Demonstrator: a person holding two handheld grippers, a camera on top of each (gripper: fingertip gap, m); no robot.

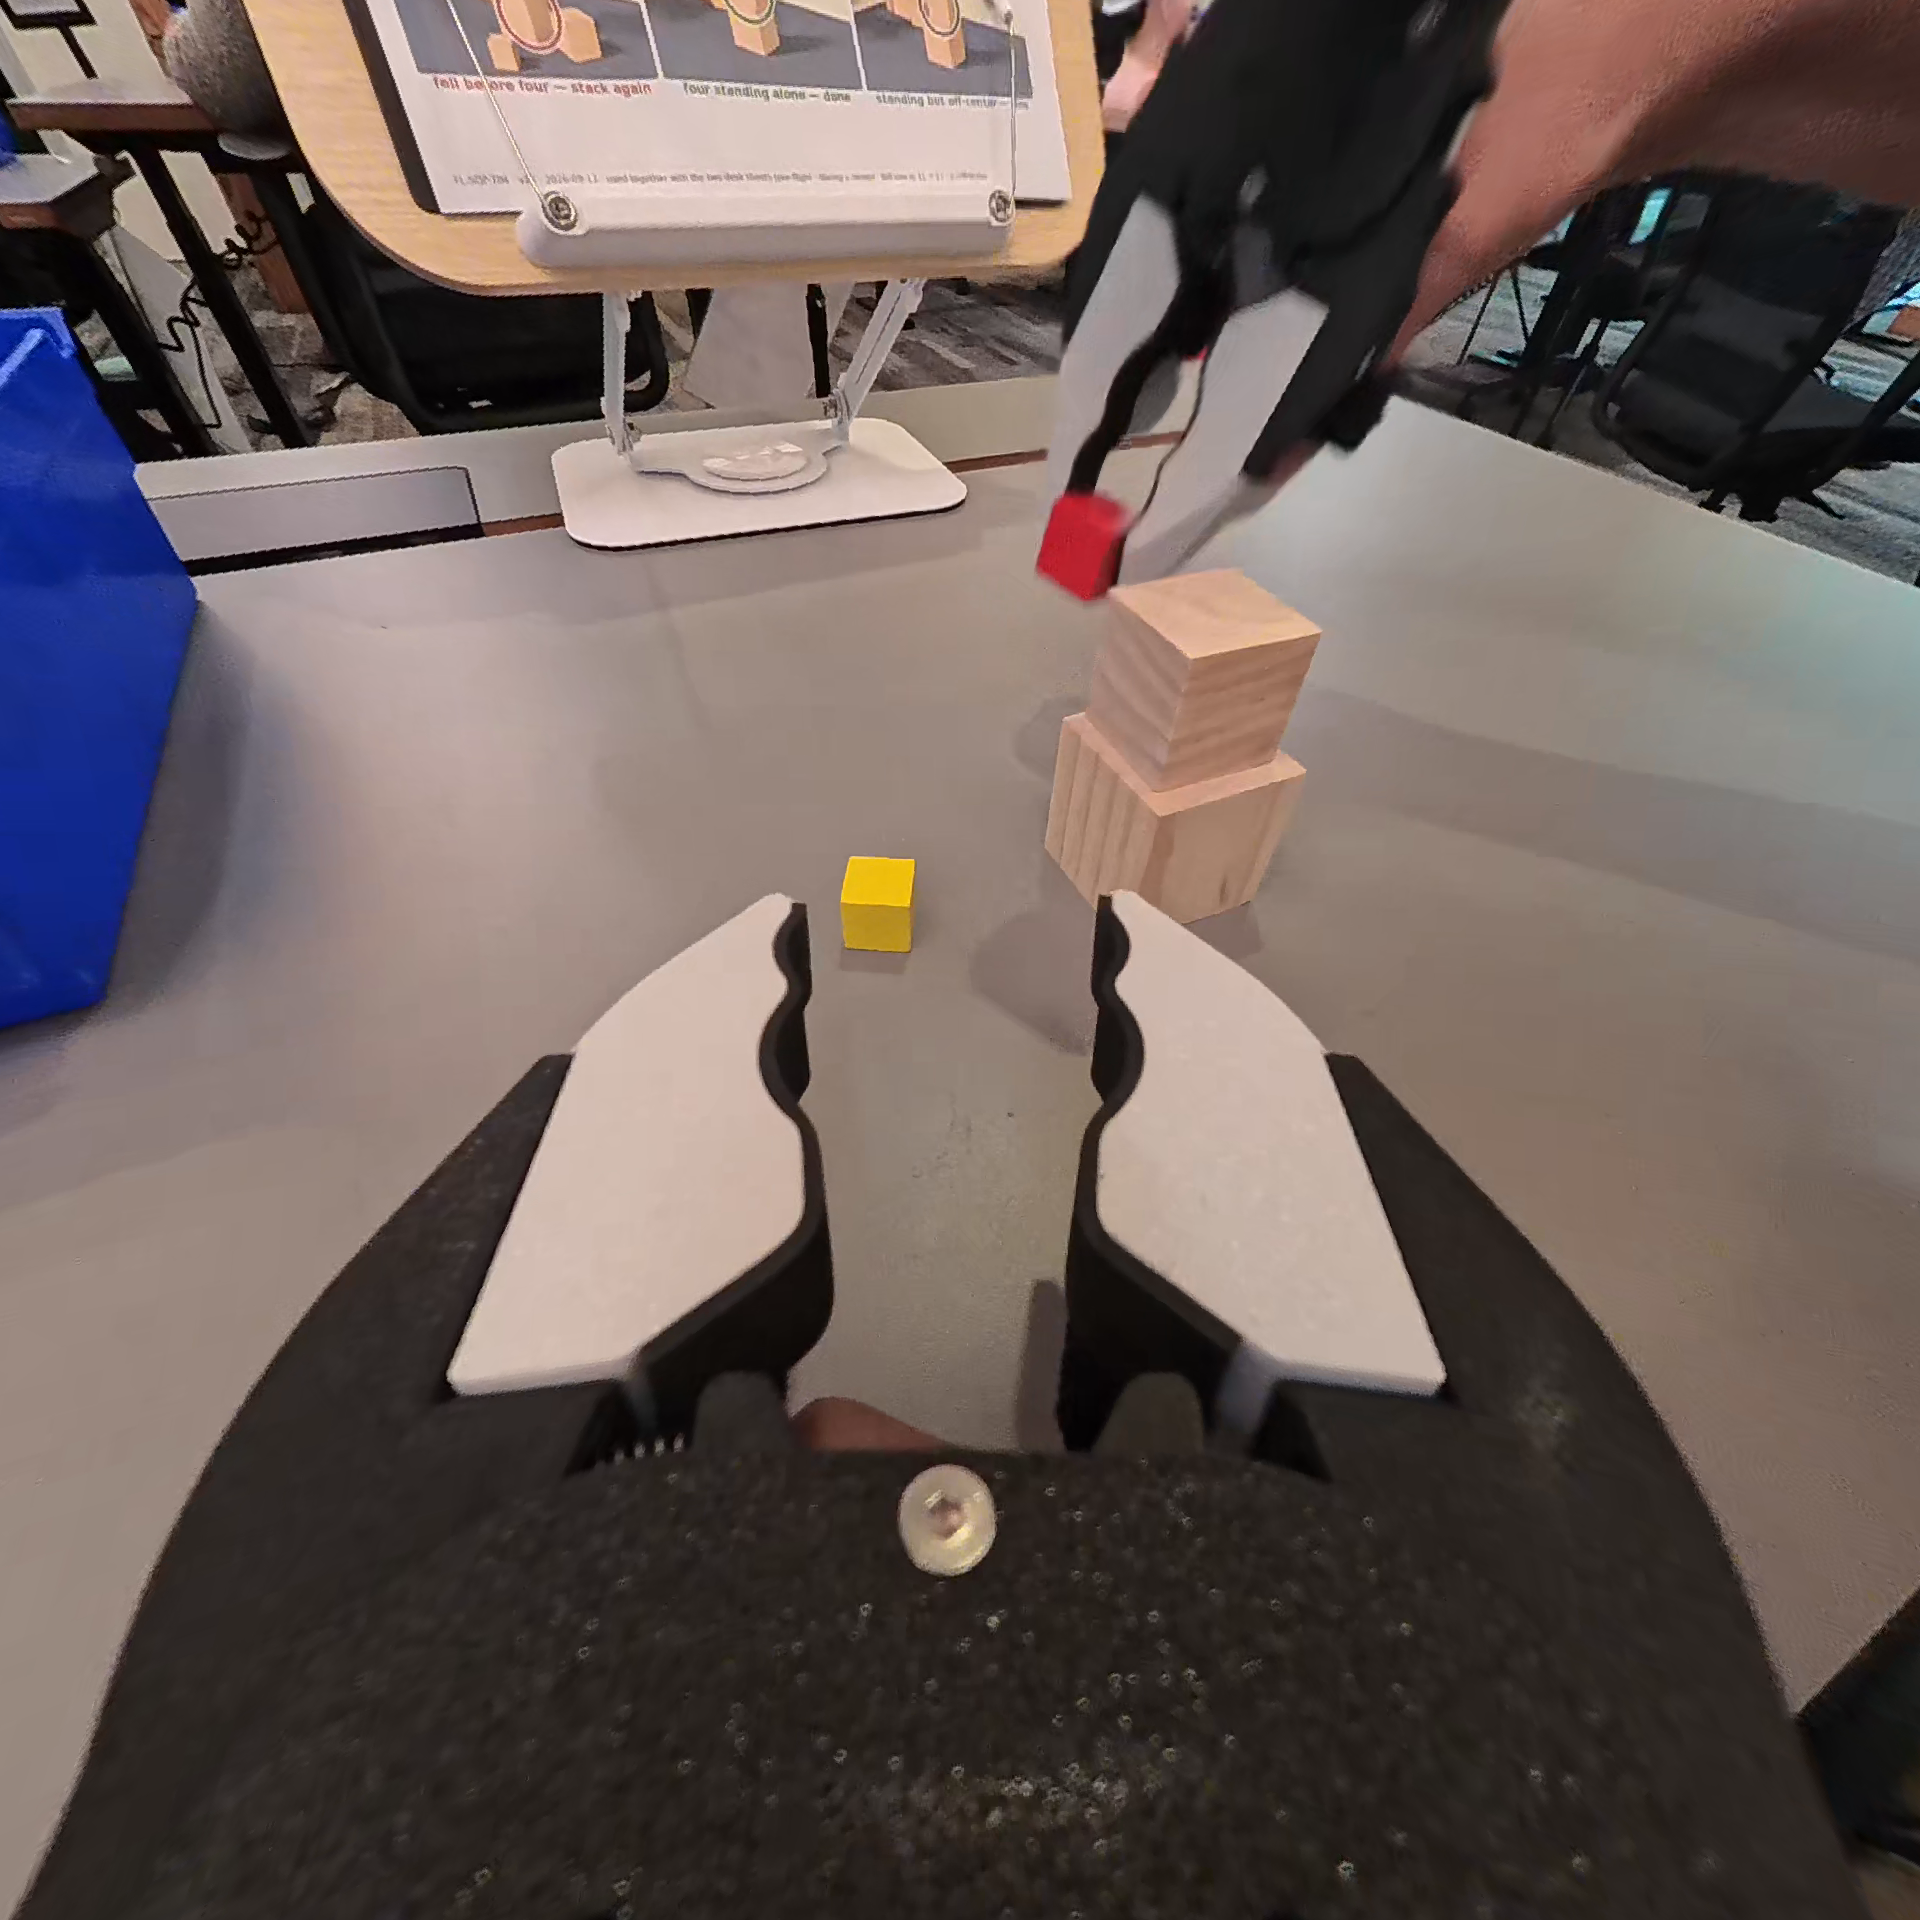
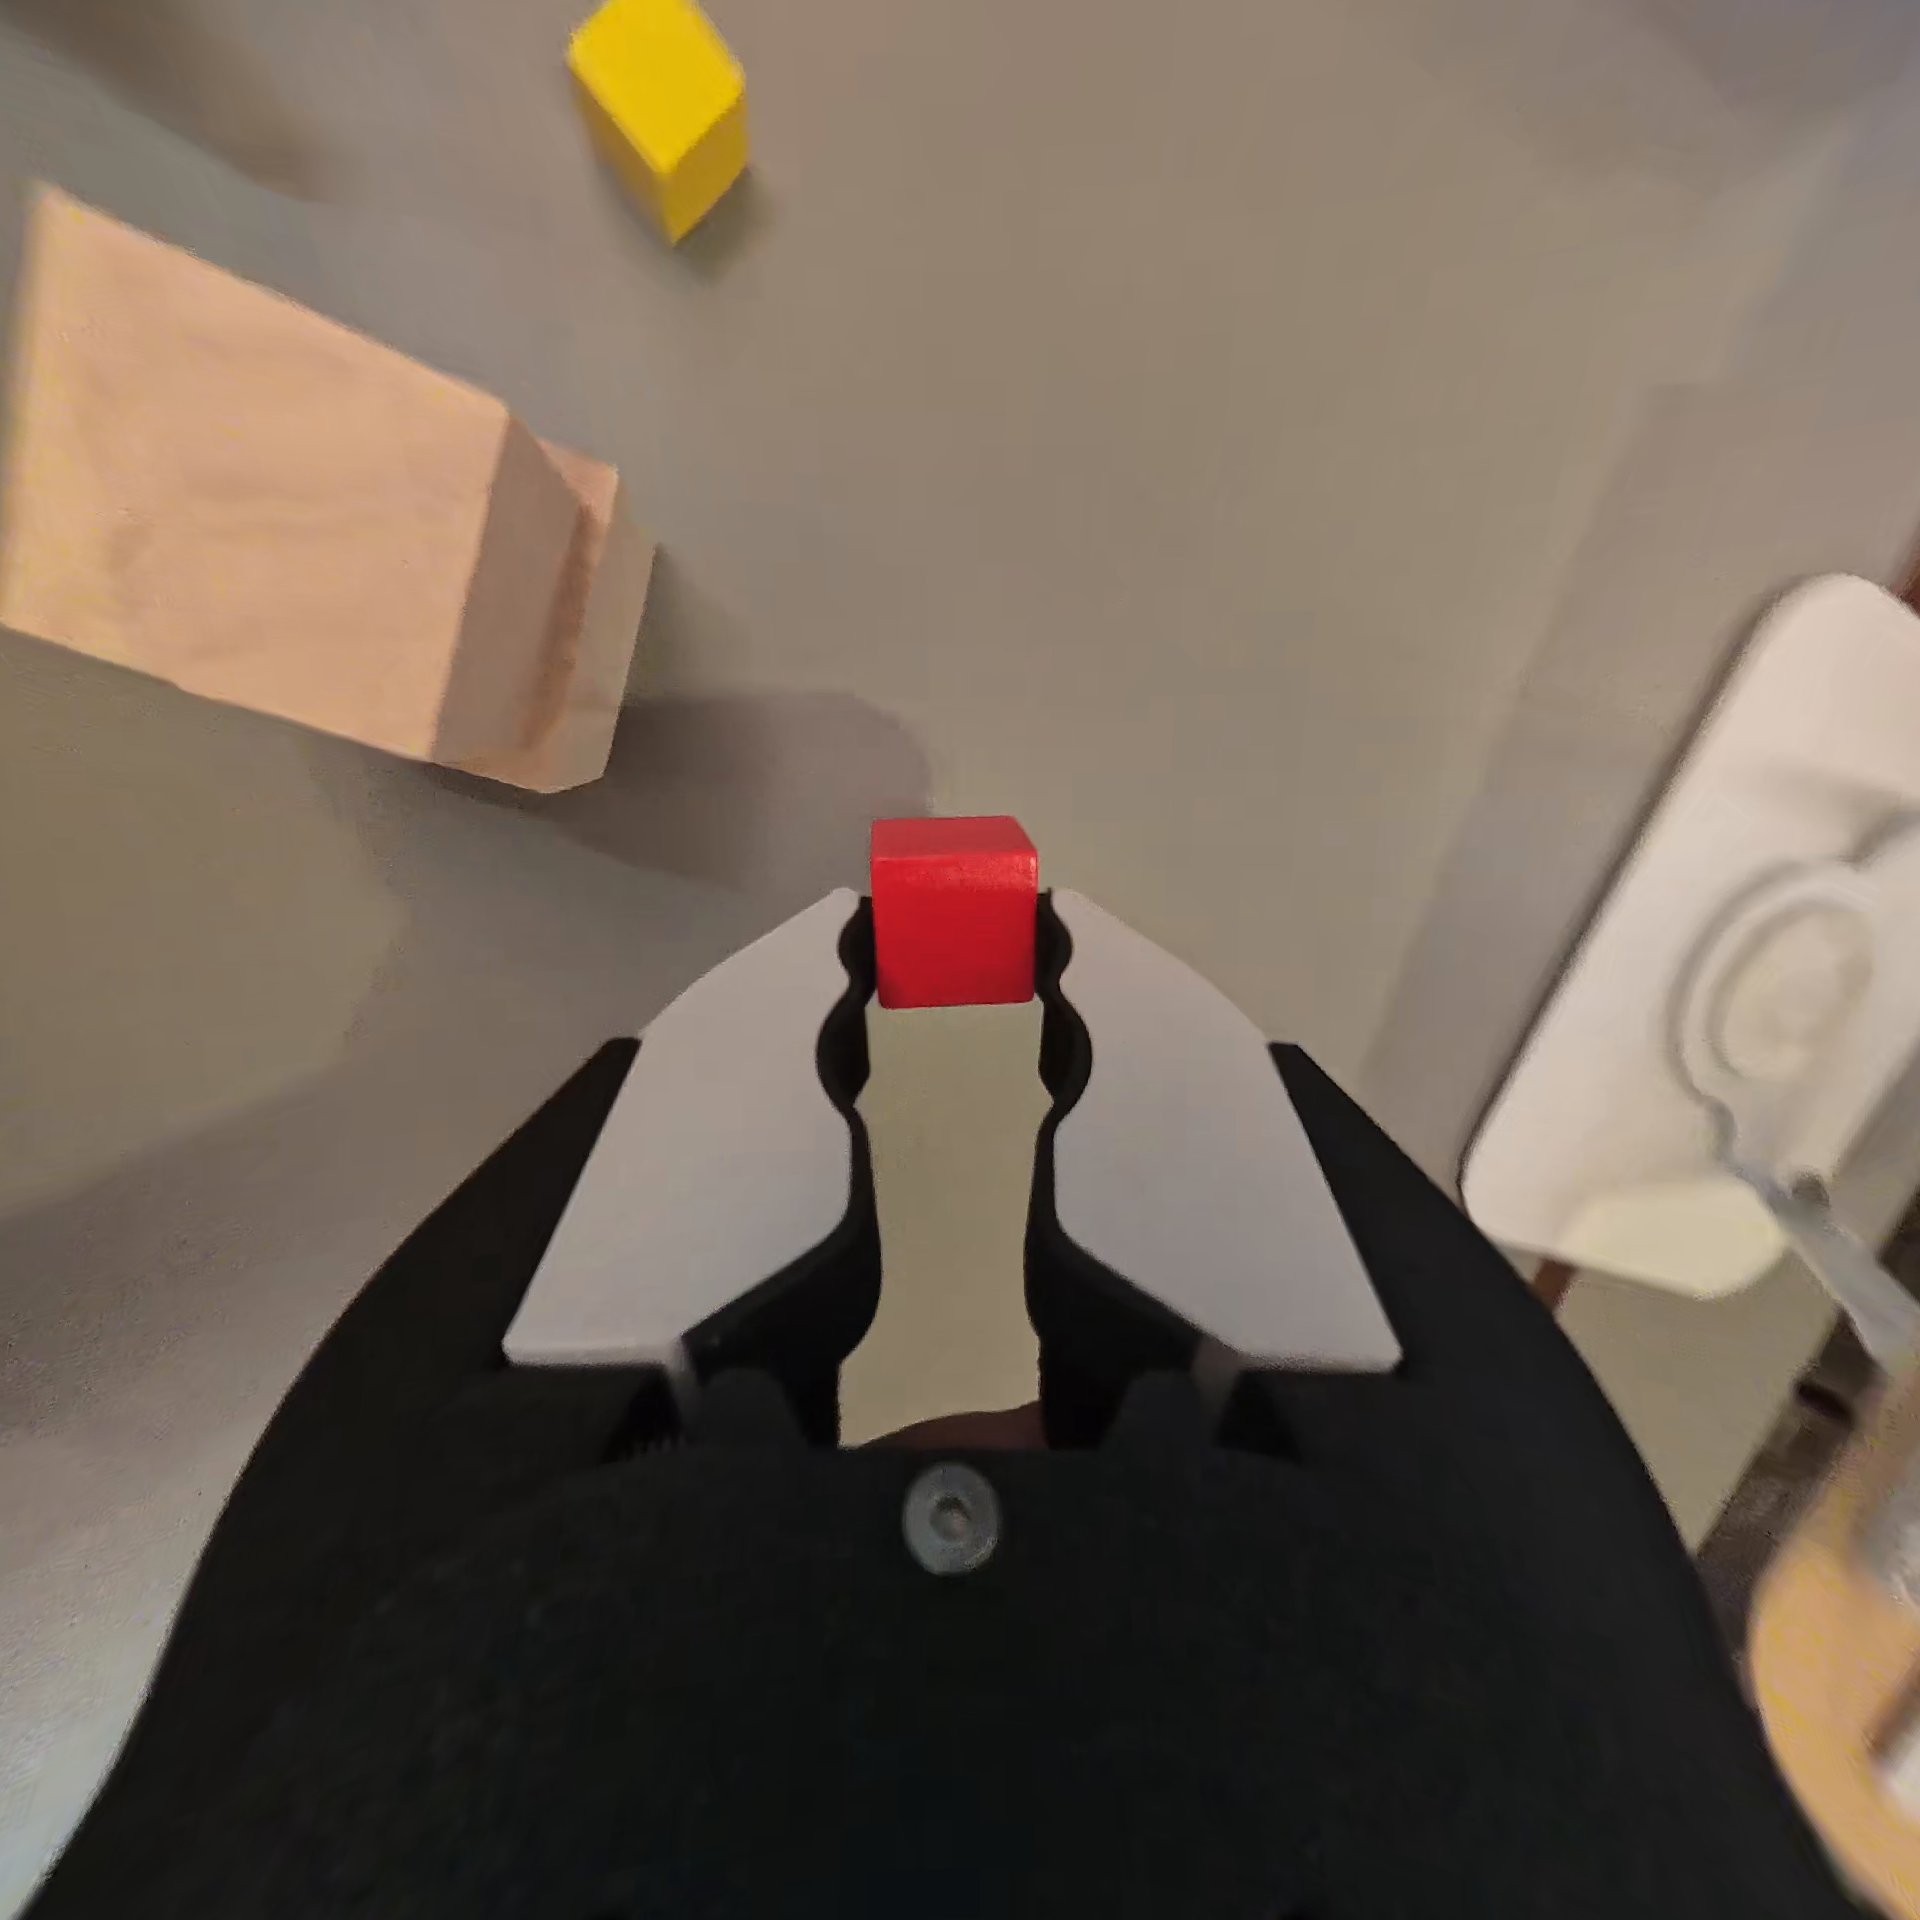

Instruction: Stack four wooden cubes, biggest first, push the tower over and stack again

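**Midway: red cube carried toward a two-cube stack**

Now the right tool (image 2: pixel 954 940) is clamped on the red cube (image 2: pixel 954 914) by its tips, leaving the underside free for setting down. Ahead to its left, the medium cube (image 1: pixel 1205 675) sits on the large cube (image 1: pixel 1169 831). The left tool (image 1: pixel 948 914) waits with jaws apart, the yellow cube (image 1: pixel 878 902) just beyond its tips on the bench (image 1: pixel 520 779). A white stand base (image 2: pixel 1704 935) lies to the right tool's right, clear of the route.

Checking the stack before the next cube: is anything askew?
Yes. The upper wooden cube sits twisted on the bottom cube, corners not aligned. The right gripper holds the red cube beside it, not yet placed.
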